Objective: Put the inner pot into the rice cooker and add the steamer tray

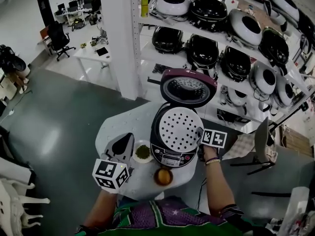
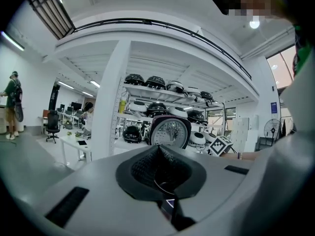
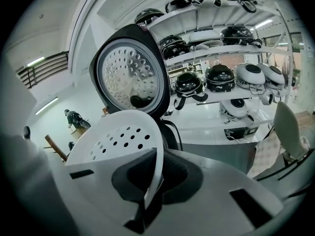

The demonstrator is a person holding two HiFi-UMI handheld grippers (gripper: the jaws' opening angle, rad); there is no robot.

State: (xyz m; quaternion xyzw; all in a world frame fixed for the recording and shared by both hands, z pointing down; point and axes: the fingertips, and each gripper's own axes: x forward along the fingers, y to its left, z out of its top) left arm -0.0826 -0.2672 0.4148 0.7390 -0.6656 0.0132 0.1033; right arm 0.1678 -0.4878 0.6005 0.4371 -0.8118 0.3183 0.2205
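Right gripper [image 3: 151,183] jaws pinch the steamer tray [image 1: 179,128] rim, the tray sitting over the open rice cooker [image 1: 169,158]; letting go is left. Left gripper [image 1: 129,139] jaws pressed together, empty. Inner pot hidden, likely already in.

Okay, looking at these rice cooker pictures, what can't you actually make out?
The inner pot: head view, the steamer tray hides the rice cooker opening.
The cooker's panel print: head view, too small.
The green stuff in the small dish: head view, too small to name.
The table top: left gripper view, hidden behind the left claw's own body.
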